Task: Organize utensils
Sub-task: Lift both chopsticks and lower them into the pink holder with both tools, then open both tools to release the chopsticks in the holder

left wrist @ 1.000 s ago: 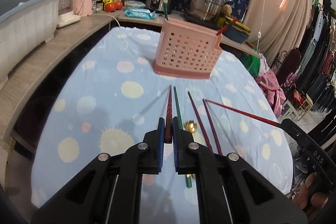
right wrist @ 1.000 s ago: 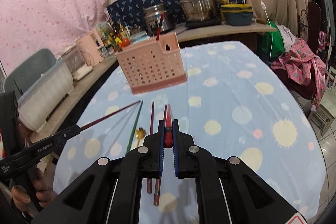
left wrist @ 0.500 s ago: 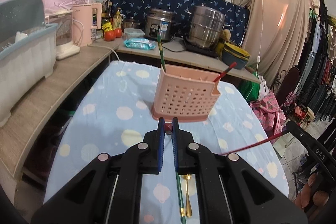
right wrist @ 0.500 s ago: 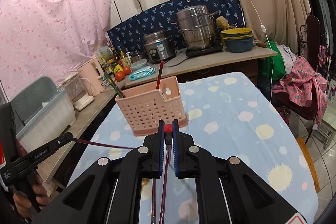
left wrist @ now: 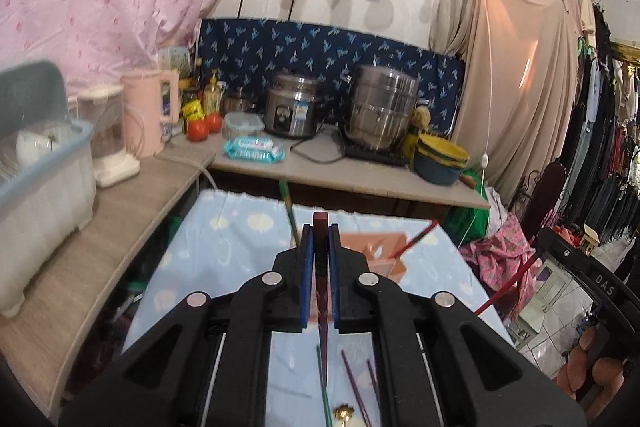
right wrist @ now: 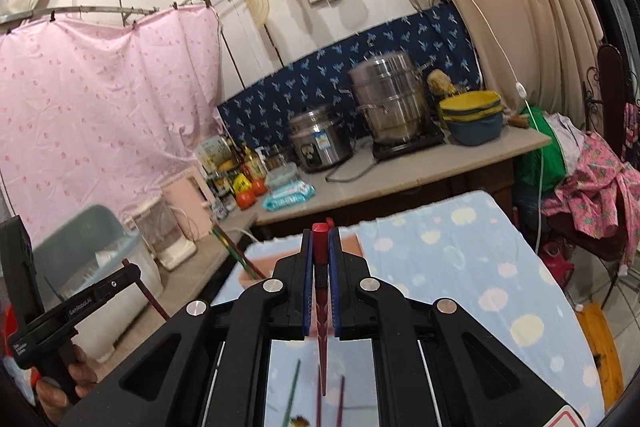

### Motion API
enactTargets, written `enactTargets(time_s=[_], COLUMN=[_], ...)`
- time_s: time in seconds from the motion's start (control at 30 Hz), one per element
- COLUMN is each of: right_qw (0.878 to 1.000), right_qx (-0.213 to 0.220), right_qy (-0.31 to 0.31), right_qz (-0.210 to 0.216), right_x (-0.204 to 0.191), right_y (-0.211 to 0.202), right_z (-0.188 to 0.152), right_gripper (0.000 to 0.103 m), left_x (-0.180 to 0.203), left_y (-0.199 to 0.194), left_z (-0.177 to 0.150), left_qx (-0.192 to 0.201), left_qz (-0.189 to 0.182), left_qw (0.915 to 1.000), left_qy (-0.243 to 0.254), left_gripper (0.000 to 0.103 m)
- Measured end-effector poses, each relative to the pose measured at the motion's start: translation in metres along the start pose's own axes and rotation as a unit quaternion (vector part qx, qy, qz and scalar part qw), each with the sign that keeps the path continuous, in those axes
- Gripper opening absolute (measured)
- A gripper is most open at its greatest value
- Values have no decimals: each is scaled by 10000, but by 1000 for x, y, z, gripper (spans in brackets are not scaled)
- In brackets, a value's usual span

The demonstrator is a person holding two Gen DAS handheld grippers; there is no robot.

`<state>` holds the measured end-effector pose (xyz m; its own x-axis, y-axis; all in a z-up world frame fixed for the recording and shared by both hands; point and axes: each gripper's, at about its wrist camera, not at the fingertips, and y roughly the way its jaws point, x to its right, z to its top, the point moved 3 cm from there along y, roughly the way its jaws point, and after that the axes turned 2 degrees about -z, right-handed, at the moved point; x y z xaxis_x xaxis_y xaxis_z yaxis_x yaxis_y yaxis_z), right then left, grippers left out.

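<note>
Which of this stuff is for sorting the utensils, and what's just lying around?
For the job:
left claw holding dark red chopstick
right claw holding red chopstick
pink basket
loose chopsticks
gold spoon

Lying about:
rice cooker
steamer pot
tomatoes
kettle
bowls

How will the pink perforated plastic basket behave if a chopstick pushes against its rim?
The pink perforated plastic basket is probably light: thin walls, full of holes, holding only a couple of sticks. It may slide on the dotted blue tablecloth rather than resist. The green chopstick leaning out over its rim could make tipping slightly more likely.
</note>
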<state>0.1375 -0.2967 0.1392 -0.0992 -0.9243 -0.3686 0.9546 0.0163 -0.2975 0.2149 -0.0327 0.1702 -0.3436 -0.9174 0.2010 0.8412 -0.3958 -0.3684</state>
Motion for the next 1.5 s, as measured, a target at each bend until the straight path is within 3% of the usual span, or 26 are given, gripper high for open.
enactTargets(time_s=[0.27, 0.5, 0.8, 1.13, 1.2, 1.27, 1.5], right_qw=[9972, 9954, 9994, 9999, 9999, 9998, 9997], right_qx=[682, 920, 332, -64, -97, -79, -94], right_qy=[17, 48, 6, -90, -57, -43, -37], right_qz=[294, 270, 56, -100, -115, -180, -201], right_x=[-25, -31, -19, -12, -11, -8, -5], right_y=[26, 61, 125, 148, 148, 146, 137], right_z=[60, 85, 60, 34, 31, 30, 26], right_gripper=[7, 7, 7, 7, 13, 19, 23], left_x=[11, 9, -6, -14, -14, -14, -14], left_y=[6, 32, 86, 106, 105, 105, 99], left_z=[69, 96, 68, 42, 39, 36, 29], left_qx=[823, 1132, 594, 211, 200, 168, 104], left_qz=[-28, 68, 159, 184, 240, 268, 288], left_qw=[9966, 9935, 9981, 9996, 9995, 9995, 9995], left_qy=[56, 93, 52, -56, -62, -75, -73], left_gripper=[7, 7, 7, 7, 11, 27, 29])
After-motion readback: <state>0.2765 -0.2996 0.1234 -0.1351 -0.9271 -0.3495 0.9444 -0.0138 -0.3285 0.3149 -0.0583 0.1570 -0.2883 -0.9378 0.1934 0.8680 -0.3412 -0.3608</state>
